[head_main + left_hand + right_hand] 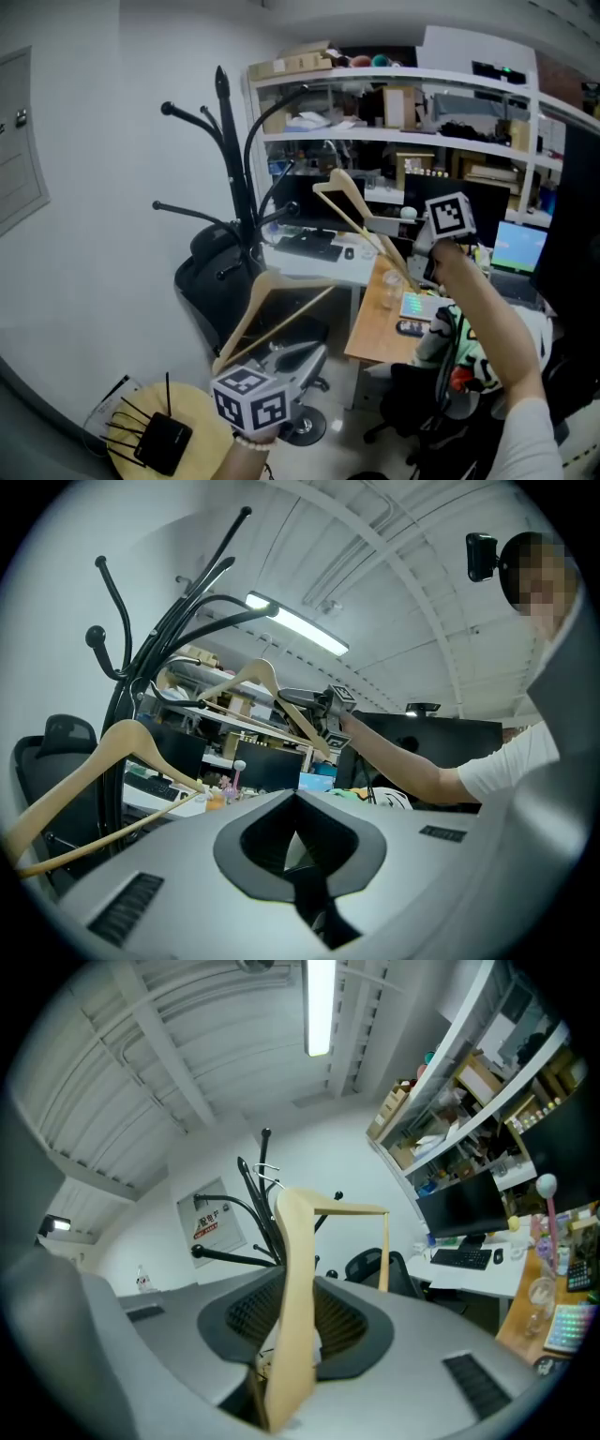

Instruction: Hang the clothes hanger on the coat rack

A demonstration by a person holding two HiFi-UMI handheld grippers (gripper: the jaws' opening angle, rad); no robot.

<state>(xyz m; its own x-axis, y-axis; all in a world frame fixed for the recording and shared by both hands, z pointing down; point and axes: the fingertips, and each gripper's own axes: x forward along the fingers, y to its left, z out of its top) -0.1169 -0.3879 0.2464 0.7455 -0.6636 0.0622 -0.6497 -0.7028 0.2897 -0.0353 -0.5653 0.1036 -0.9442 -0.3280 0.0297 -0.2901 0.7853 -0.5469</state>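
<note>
Pale wood in the grip: holding a pale wooden triangular clothes hanger (291, 1316) by one sloping arm in the right gripper (298, 1283), with the jaws part-way apart and pressing on the wood from both sides. Keeping it well to the right of the tall black metal coat rack (234, 173), at about the height of the rack's lower arms and touching none of them. Facing the rack in the right gripper view, with the black curved arms just behind the hanger's top.

Hovering low in front of the rack with the left gripper (296, 803), jaws looking closed together and clasping nothing. Also showing a second pale wooden hanger (122, 752) just in front of the rack's lower pole, apart from the left gripper. Probably hanging there from a low arm already, though its hook is not showing clearly enough to tell.

Judging the step in hand as the approach, with the hanging itself not yet done. Next move likely calling for:
- closing the gap to the rack
- lifting the hook above a free arm
- turning the hook's opening toward that arm
- lowering onto it, and only then spreading the jaws

Needing care around the crossing curved arms and the other hanger beside the pole.
</note>
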